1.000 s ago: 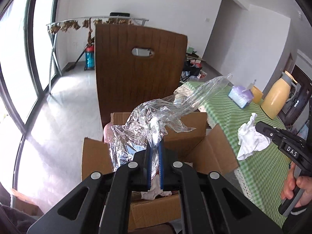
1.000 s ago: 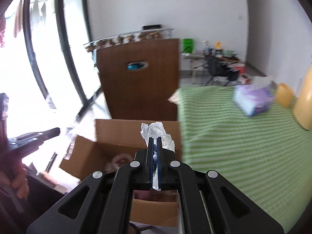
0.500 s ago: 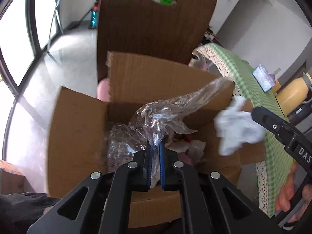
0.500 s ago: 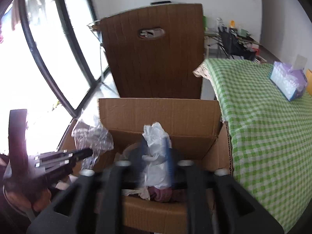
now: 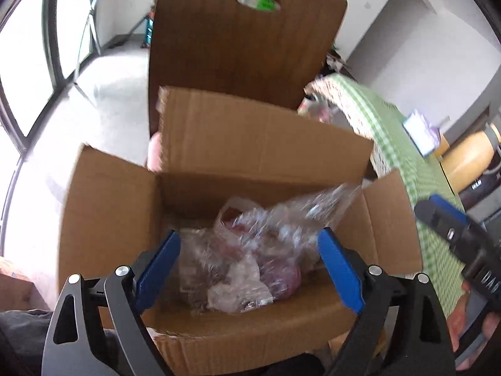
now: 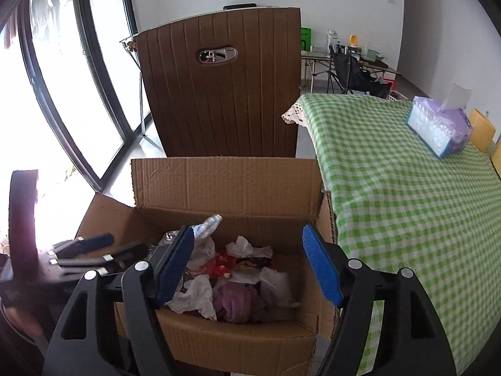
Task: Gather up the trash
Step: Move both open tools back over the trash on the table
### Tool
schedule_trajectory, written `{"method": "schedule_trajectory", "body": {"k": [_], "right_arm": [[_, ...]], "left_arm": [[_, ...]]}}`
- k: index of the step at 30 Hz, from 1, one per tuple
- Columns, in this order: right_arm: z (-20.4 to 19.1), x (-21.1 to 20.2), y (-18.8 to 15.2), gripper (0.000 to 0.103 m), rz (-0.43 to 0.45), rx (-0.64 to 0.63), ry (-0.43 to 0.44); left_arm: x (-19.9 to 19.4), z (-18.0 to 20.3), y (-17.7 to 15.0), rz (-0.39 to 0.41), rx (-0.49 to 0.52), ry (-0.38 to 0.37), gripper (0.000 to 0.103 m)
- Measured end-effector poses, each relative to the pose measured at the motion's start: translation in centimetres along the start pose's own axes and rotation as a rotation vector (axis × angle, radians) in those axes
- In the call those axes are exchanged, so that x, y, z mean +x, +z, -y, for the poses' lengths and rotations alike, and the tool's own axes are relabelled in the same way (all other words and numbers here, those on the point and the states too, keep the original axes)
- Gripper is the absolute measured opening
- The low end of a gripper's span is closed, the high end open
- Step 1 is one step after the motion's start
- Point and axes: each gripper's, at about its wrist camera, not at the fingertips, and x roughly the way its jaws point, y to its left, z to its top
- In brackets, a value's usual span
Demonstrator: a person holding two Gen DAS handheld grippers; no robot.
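I have both grippers over the cardboard box point(image 6: 225, 188), left gripper point(image 5: 249, 266) jaws opening w/ the plastic wrap point(image 5: 266, 244) lying loose inside, right gripper point(image 6: 245, 263) jaws apart and empty above crumpled tissues point(image 6: 247, 249), so trash seems nearly collected; the table point(image 6: 391, 194) beside the box shows only a tissue pack point(image 6: 438, 125), chair back point(image 6: 219, 94) behind it.

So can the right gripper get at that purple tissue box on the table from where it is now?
Probably yes. The right gripper hangs open over the cardboard box, and the tissue box sits alone on bare green checked tablecloth, with nothing between.
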Motion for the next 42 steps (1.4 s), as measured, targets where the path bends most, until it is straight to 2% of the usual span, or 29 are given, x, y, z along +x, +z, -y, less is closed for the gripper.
{"method": "schedule_trajectory", "body": {"k": [6, 12, 16, 19, 21, 25, 29, 34, 36, 39, 42], "right_arm": [[0.6, -1.3, -0.6, 0.069, 0.001, 0.012, -0.013], [1.7, -4.1, -1.2, 0.072, 0.05, 0.035, -0.024], [4.4, -7.6, -2.3, 0.073, 0.108, 0.093, -0.079], [7.0, -11.1, -4.1, 0.073, 0.157, 0.13, -0.167], [8.7, -13.8, -5.6, 0.074, 0.19, 0.153, -0.233], [12.9, -20.4, -10.6, 0.078, 0.248, 0.228, -0.393], [17.6, -27.0, -16.9, 0.078, 0.275, 0.37, -0.532], [22.9, -34.2, -25.4, 0.078, 0.256, 0.558, -0.711], [24.0, -35.6, -28.0, 0.078, 0.229, 0.597, -0.741], [24.9, -37.7, -31.5, 0.078, 0.232, 0.656, -0.737], [25.6, -39.4, -34.2, 0.078, 0.24, 0.71, -0.76]], "left_arm": [[-3.1, 1.1, 0.8, 0.099, 0.049, 0.041, 0.091], [-7.2, 3.0, 0.7, 0.202, 0.119, 0.062, 0.093], [-9.7, 5.6, -0.2, 0.341, 0.203, 0.163, 0.095], [-11.0, 7.9, -1.1, 0.411, 0.273, 0.167, 0.095], [-11.5, 9.4, -1.7, 0.44, 0.294, 0.135, 0.095], [-11.8, 13.9, -3.5, 0.477, 0.331, 0.011, 0.095], [-10.8, 19.9, -6.4, 0.445, 0.419, -0.117, 0.095], [-9.8, 28.2, -10.8, 0.377, 0.572, -0.274, 0.095], [-9.6, 30.9, -12.5, 0.356, 0.625, -0.309, 0.095], [-9.2, 35.0, -15.4, 0.301, 0.686, -0.381, 0.095], [-8.7, 39.7, -18.3, 0.21, 0.755, -0.468, 0.095]]}}
